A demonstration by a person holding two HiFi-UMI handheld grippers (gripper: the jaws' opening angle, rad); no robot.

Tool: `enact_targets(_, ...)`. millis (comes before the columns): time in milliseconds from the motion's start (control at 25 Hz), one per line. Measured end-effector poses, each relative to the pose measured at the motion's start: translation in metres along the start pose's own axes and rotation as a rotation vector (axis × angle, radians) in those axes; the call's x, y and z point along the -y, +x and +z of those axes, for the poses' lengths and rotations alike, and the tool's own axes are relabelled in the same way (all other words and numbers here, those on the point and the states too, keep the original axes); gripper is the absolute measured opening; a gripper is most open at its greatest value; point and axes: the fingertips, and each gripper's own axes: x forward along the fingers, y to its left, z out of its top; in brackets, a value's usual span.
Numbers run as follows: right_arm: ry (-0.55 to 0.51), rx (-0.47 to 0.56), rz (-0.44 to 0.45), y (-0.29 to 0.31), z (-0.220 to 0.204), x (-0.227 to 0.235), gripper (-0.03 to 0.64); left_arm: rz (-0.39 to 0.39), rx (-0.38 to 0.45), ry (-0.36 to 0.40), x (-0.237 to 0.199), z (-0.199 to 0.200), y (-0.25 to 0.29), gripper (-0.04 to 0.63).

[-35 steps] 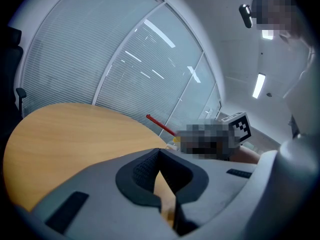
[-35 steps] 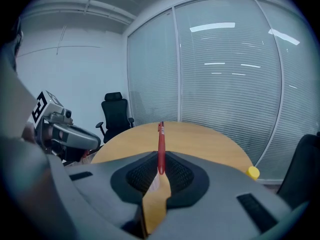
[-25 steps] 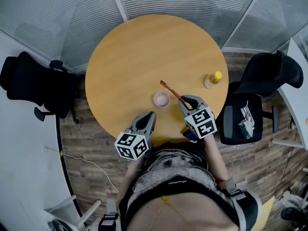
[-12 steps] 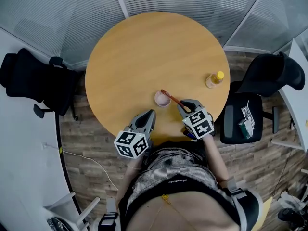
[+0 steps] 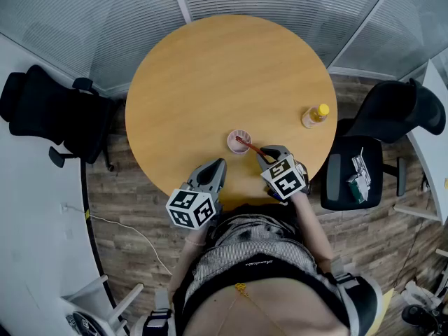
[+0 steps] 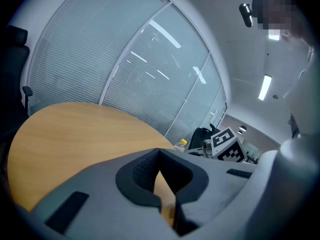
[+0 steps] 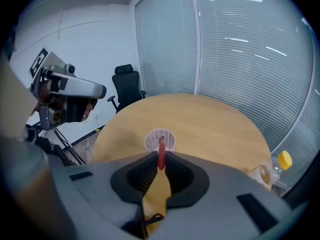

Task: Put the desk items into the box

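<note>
Pen (image 5: pixel 249 146), head view: red and slim, clamped by its rear end in the right gripper (image 5: pixel 264 155). It slants forward from the jaws, so its far tip reaches over the cup (image 5: pixel 236 143), which I take to be the "box" here.
Cup, head view: a small, pale mesh cup, upright on the round table (image 5: pixel 210 75), just ahead of the right gripper.
Left gripper (image 5: pixel 215 168), head view: sits to the left of the right gripper, apart from the cup, and looks idle.
Bottle (image 5: pixel 315 115), head view: yellow-capped, well off to the right gripper's right.
Left gripper, own view: the jaws meet at the tips with nothing between them, and only bare tabletop lies beyond.
Right gripper, own view: the jaws are narrow, with the pads pressing both sides of the pen. The pen points straight ahead at the cup's mouth, which I judge to be alignment for a drop. Release looks safe only once the tip is inside the rim.
</note>
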Motion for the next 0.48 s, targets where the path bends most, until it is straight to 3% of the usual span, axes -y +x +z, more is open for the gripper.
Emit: enact_targets(480,-0.029,-0.055,0.019,0.026,-0.006,0.0,0.06,0.014,-0.014,-0.014,-0.009,-0.006,-0.003,-0.003)
